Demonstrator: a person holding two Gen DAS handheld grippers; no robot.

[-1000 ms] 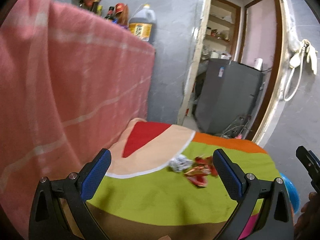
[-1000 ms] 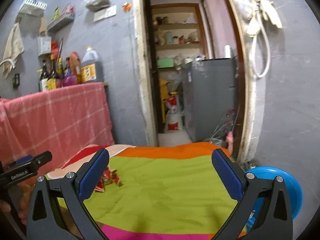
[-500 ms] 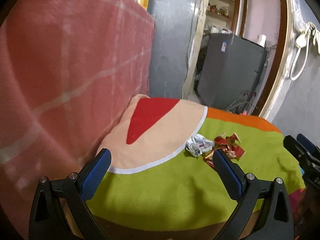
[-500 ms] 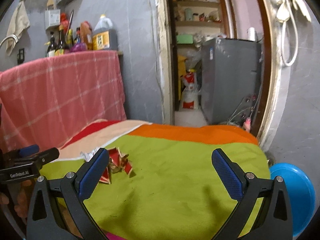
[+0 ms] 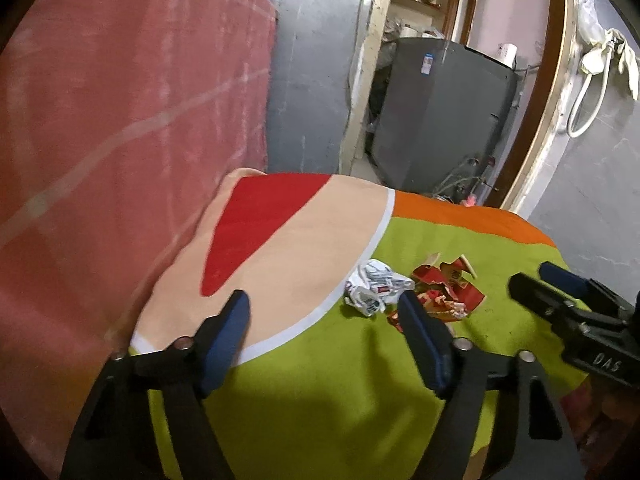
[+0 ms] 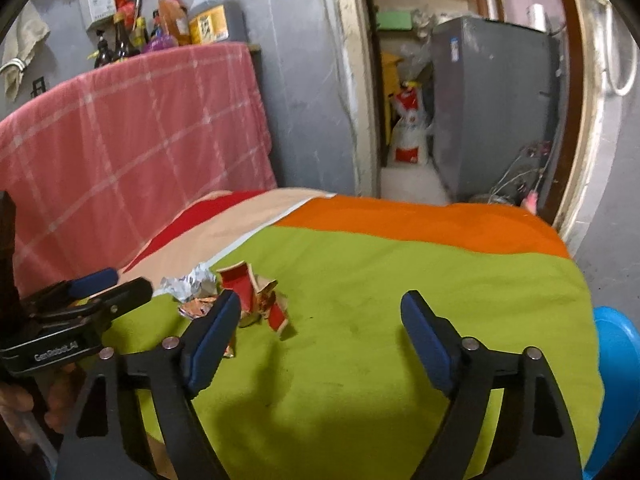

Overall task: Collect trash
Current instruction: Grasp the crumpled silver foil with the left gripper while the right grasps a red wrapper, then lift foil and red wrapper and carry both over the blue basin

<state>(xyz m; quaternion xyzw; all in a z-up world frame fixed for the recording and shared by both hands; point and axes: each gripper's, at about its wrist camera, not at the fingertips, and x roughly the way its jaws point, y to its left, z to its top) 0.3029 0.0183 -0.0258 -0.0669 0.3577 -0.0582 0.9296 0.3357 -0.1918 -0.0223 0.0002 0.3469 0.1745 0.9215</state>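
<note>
Honestly, both grippers are closing on nothing: left gripper (image 5: 324, 320) and right gripper (image 6: 320, 316) hold only air, short of the trash. The white crumpled wrapper (image 5: 370, 290) and torn red scraps (image 5: 444, 292) sit mid-cloth (image 5: 320, 400), toward its left edge. Light scraps could scatter, or jaws snag cloth.

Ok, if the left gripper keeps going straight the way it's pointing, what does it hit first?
Probably the bare tablecloth: the left gripper, jaws closing on nothing, aims just left of the crumpled white wrapper. Depth is unclear.
</note>
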